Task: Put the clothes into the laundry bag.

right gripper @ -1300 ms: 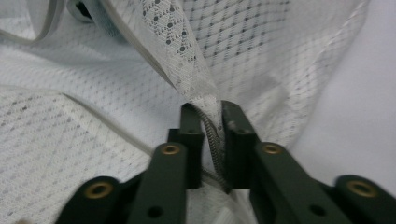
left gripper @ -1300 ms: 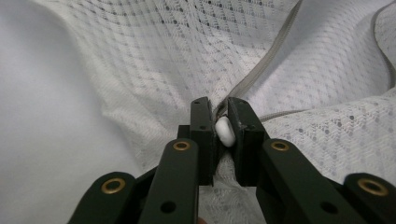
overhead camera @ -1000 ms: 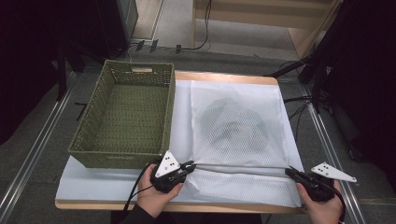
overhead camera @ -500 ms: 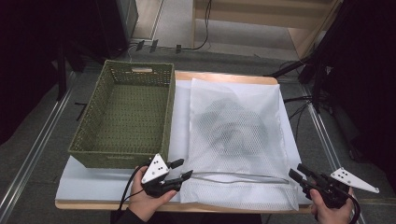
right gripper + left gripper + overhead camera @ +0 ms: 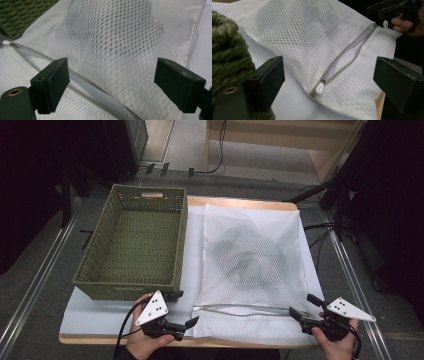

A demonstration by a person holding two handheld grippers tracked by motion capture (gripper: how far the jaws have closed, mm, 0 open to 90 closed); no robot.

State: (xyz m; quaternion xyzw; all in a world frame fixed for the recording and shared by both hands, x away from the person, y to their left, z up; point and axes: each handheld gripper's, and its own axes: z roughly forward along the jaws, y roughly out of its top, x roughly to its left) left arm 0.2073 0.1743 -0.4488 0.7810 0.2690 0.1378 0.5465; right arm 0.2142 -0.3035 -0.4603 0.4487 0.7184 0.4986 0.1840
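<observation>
Both claws have been drawn back from the mesh bag (image 5: 250,265); left claw (image 5: 184,309) and right claw (image 5: 302,309) have just been opening, nothing gripped.

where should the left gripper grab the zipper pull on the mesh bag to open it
Grip the small white zipper pull at the zip's left end, coming in low from the bag's near-left corner. It sticks out past the flat mesh, so the open left gripper could probably pinch it across its flat faces.
</observation>
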